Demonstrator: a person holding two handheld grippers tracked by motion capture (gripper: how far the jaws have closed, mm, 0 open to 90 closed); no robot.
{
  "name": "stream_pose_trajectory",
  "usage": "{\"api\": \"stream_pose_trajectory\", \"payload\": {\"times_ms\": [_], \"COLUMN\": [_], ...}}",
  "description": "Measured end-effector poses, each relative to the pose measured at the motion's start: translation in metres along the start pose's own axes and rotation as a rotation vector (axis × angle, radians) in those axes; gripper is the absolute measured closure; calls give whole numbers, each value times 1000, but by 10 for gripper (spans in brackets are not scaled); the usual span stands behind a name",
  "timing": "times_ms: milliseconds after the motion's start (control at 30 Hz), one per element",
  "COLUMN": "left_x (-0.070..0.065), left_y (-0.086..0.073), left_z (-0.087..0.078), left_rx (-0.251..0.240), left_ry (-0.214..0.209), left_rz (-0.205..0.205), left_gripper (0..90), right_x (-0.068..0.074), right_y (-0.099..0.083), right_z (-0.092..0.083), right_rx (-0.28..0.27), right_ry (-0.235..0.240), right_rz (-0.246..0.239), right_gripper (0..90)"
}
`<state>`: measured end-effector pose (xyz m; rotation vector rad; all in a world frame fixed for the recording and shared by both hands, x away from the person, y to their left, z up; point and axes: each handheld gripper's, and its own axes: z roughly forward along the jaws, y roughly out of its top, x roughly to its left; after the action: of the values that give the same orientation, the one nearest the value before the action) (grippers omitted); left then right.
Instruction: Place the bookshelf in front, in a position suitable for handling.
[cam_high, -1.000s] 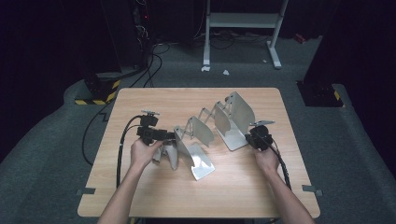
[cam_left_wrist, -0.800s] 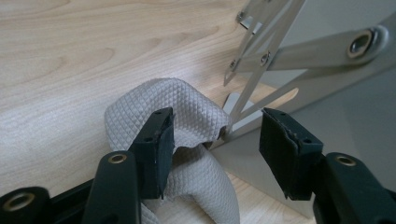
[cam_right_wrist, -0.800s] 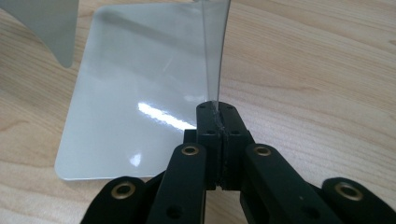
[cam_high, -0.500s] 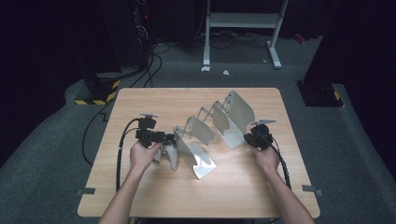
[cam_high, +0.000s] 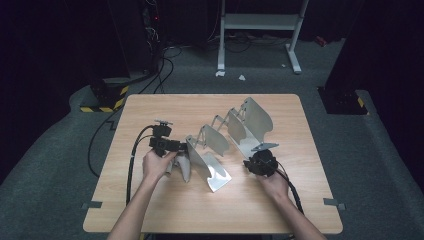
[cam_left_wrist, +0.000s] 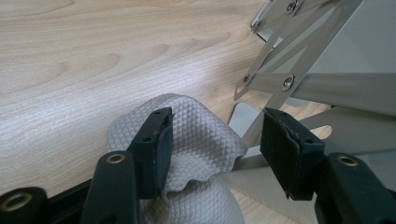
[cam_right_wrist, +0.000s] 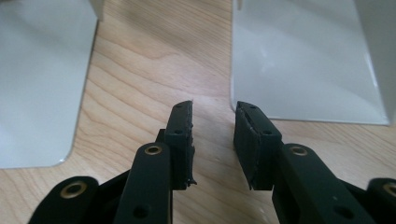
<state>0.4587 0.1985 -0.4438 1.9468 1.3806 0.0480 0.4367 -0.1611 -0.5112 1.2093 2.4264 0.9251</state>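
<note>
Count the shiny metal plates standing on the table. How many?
3, joined by scissor links: the near plate beside the white cloth, the middle plate, and the far plate toward the table's back. More may hide behind these.

Both forearms come in from the near edge of the desk (cam_high: 150, 200), angled slightly inward. The left hand (cam_high: 157, 165) grips the left hand-held gripper (cam_left_wrist: 215, 140) roughly level, pointing toward the person's right, its jaws partly apart, its cable looping back along the forearm. The right hand (cam_high: 272, 182) holds the right hand-held gripper (cam_right_wrist: 212, 140) low over the desk; its jaws have just been opening and stand apart with nothing between them.
</note>
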Motion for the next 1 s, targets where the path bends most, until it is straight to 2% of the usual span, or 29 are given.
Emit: {"api": "stream_pose_trajectory", "payload": {"times_ms": [133, 333, 400, 467, 533, 667, 733, 867, 1000], "left_x": [-5, -15, -20, -22, -23, -24, -24, -24, -23], "left_y": [-3, -13, -16, -18, -20, -24, -25, -26, -26], "left_z": [0, -2, -3, -4, -5, -7, -8, -8, -7], "left_rx": [8, 5, 8, 8, 8, 7, 8, 10, 13], "left_ry": [-13, -25, -16, -17, -16, -14, -15, -21, -25], "left_rz": [17, 34, 51, 54, 54, 54, 54, 52, 51], "left_gripper": [442, 442, 440, 439, 437, 436, 436, 430, 420], "right_x": [2, -8, -12, -18, -30, -52, -60, -67, -73], "right_y": [1, -2, -3, -4, -5, -7, -5, 4, 8], "right_z": [1, -6, -8, -11, -14, -14, -14, -16, -11], "right_rx": [0, -13, -16, -25, -41, -50, -42, -58, -68], "right_ry": [6, -10, -22, -54, -91, -142, -174, -189, -158], "right_rz": [3, 26, 38, 65, 116, 193, 207, 226, 308], "right_gripper": [672, 665, 661, 662, 687, 833, 885, 900, 900]}}
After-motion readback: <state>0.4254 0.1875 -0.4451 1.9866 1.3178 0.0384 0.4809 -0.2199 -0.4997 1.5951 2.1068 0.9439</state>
